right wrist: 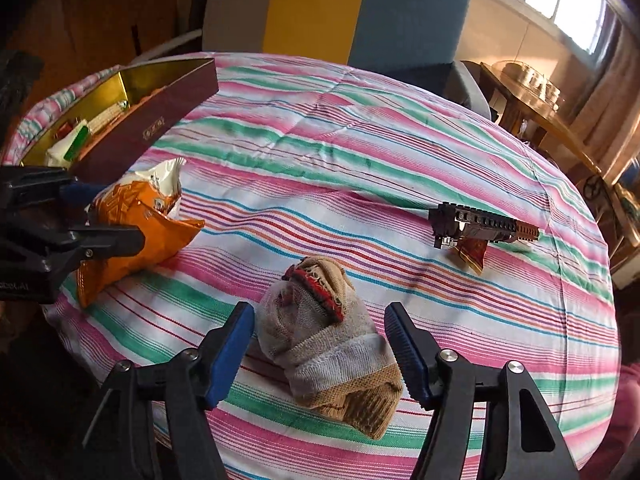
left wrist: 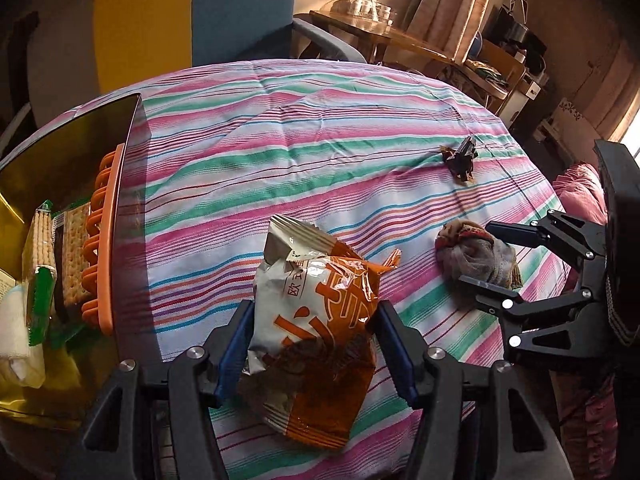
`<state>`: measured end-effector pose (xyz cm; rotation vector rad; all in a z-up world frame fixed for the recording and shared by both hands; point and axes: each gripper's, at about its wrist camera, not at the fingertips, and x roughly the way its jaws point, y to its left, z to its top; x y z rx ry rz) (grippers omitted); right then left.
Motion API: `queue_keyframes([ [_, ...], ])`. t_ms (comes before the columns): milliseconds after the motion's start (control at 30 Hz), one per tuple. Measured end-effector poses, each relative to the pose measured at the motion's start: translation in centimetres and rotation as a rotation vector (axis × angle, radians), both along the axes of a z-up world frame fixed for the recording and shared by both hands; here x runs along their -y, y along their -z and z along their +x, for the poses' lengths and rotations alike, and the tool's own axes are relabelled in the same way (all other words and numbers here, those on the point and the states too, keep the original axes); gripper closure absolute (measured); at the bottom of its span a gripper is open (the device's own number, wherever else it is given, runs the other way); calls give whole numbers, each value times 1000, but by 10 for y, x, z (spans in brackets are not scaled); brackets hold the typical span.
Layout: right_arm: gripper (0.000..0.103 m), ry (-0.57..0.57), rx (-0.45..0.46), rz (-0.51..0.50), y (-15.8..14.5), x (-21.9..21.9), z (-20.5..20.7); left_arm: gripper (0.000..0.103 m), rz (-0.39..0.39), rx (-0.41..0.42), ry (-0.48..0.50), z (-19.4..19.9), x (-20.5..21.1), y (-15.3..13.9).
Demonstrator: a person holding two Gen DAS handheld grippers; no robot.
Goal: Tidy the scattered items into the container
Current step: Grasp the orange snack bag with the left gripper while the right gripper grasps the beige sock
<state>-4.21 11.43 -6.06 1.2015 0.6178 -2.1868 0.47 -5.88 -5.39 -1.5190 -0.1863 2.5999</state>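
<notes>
My left claw [left wrist: 314, 340] straddles the orange-and-white snack bag [left wrist: 316, 320], its blue pads against the bag's sides, so I read it as closed on the bag, though how firmly I cannot tell. The bag looks light, air-puffed and slick, so I would pinch it across the middle where the film can crumple, not at the sealed end, and gently, since the contents likely crush. Just left of this claw stands the open, gold-lined container [left wrist: 134, 184], already holding cracker packs [left wrist: 40, 248] and an orange comb-like piece [left wrist: 106, 240]. My right claw [right wrist: 320, 352] stands wide, one pad either side of the rolled sock bundle [right wrist: 332, 344] without touching it. The bundle is soft, grippy and light; I would close across its thick grey middle so the roll stays together. Beyond and right of that claw, well apart, lies a dark brick-built toy [right wrist: 480, 224] on a small wrapper, stiff and probably prone to shedding pieces, on the striped tabletop [right wrist: 360, 140].
</notes>
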Motion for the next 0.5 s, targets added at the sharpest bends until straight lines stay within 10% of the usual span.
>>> queue_keyframes([
  [500,60,76,-7,-19,9,4,4,36,19,7,26,-10,1,9],
])
